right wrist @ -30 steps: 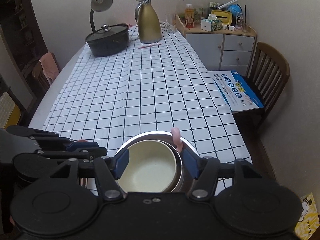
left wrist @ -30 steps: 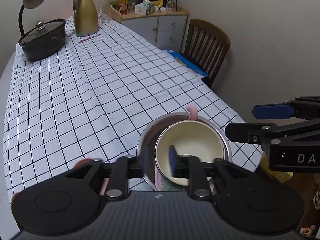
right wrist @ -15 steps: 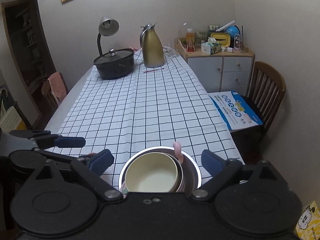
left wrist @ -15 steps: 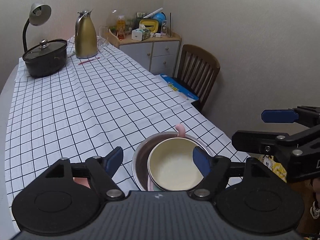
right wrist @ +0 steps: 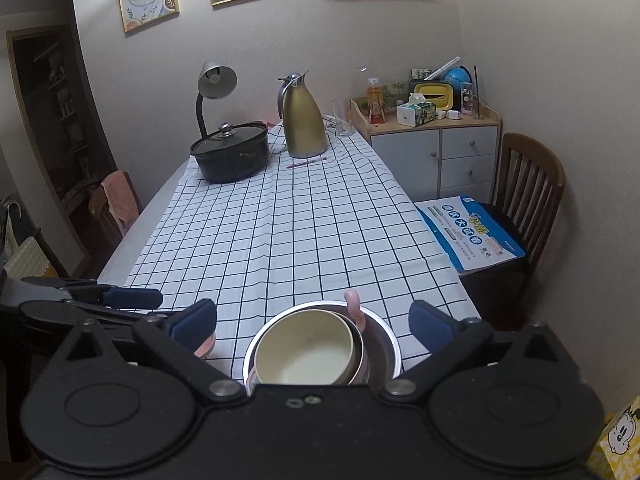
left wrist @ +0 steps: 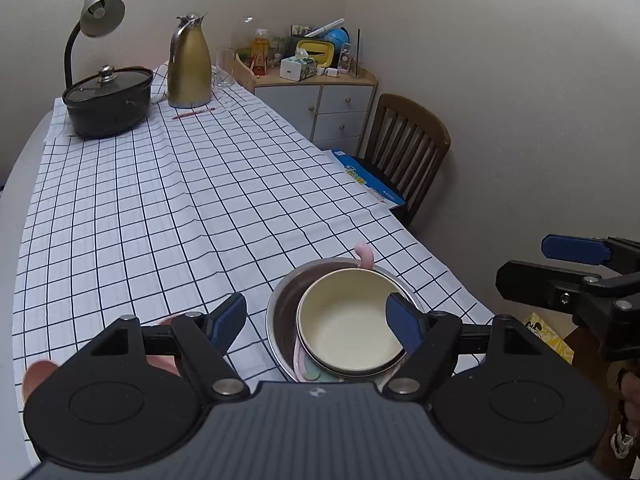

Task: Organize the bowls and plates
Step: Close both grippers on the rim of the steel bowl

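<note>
Left gripper (left wrist: 316, 322) spread wide, blue pads apart, jaws just opened, nothing pinched; right-hand pad (left wrist: 404, 320) hanging over the rim of the stacked dishes, left-hand pad over bare cloth. Right gripper (right wrist: 313, 322) spread wider, jaws just opened too, holding nothing, a pad on each side of the stack and clear of it. Seen from the left wrist, right gripper's blue pad and black linkage out past the desk edge, off to the right.

Just beyond both grippers, at the near end of the desk (left wrist: 36, 152): cream bowl (left wrist: 348, 322) sitting upright inside a steel bowl (left wrist: 282, 308), pushed toward one side of it, with a pale pink and green dish (left wrist: 308, 372) peeking out beneath. Pink handle (left wrist: 365, 254) sticking up at the far rim of the stack. Pink plate (left wrist: 36, 374) partly hidden under the left gripper's body, just beside the stack on the checked tablecloth (left wrist: 160, 208).

Farther out, well apart from the dishes: black lidded pot (left wrist: 108, 100), gold jug (left wrist: 189, 64) with a red pen (left wrist: 193, 112) lying in front of it, grey lamp (left wrist: 96, 24) behind the pot. Off the desk, wooden chair (left wrist: 408, 148) bearing a blue box (left wrist: 368, 178), and a corner cabinet (left wrist: 320, 92) crowded with small things.
</note>
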A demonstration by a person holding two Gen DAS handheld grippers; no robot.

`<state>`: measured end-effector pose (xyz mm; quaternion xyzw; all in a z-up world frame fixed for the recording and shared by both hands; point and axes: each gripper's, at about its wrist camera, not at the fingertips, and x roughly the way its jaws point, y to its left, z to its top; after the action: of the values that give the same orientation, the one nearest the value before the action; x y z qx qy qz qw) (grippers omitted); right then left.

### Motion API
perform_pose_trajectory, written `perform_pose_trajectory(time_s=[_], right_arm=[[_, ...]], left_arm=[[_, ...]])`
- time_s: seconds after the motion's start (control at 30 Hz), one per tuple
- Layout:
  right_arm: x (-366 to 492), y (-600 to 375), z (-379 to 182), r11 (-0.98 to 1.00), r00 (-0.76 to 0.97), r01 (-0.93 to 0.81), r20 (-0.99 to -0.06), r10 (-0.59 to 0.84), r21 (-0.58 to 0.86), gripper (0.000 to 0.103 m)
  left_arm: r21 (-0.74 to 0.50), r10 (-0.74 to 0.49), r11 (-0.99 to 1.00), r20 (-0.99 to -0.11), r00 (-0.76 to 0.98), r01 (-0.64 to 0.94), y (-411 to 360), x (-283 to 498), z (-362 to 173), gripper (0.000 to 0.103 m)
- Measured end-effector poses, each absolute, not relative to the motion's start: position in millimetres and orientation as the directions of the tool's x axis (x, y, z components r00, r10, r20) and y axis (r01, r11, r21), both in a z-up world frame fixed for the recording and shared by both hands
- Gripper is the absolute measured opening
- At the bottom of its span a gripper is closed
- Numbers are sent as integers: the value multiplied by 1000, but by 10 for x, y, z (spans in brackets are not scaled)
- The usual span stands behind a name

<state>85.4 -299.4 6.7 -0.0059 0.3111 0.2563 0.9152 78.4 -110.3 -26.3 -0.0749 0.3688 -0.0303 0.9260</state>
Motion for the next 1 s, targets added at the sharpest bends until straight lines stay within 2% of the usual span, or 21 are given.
perform_pose_trajectory(time_s=[0.2, 0.4, 0.57, 0.77, 0.83, 1.0], right_arm=[[1026, -3092, -130, 883, 664, -448, -609, 435, 142, 103], [1344, -3175, -577, 905, 616, -403, -691, 377, 134, 102], [1513, -3248, -850, 921, 588, -369, -735, 338, 129, 96], [1671, -3242, -1085, 921, 532, -367, -784, 321, 128, 85], [1694, -3224, -1138, 919, 514, -372, -796, 321, 130, 83], [1763, -3210, -1265, 920, 468, -364, -826, 314, 144, 73]], left_arm=[[-127, -66, 991, -724, 687, -38, -1033, 1001, -535, 76], [-82, -1, 991, -794, 608, -106, -831, 1362, -932, 76], [-65, 38, 985, -824, 565, -160, -653, 1617, -1123, 76], [-133, -28, 977, -857, 515, -168, -496, 1865, -1286, 75], [-141, -49, 979, -866, 498, -149, -527, 1912, -1324, 62], [-137, -58, 981, -881, 469, -135, -612, 2006, -1406, 50]])
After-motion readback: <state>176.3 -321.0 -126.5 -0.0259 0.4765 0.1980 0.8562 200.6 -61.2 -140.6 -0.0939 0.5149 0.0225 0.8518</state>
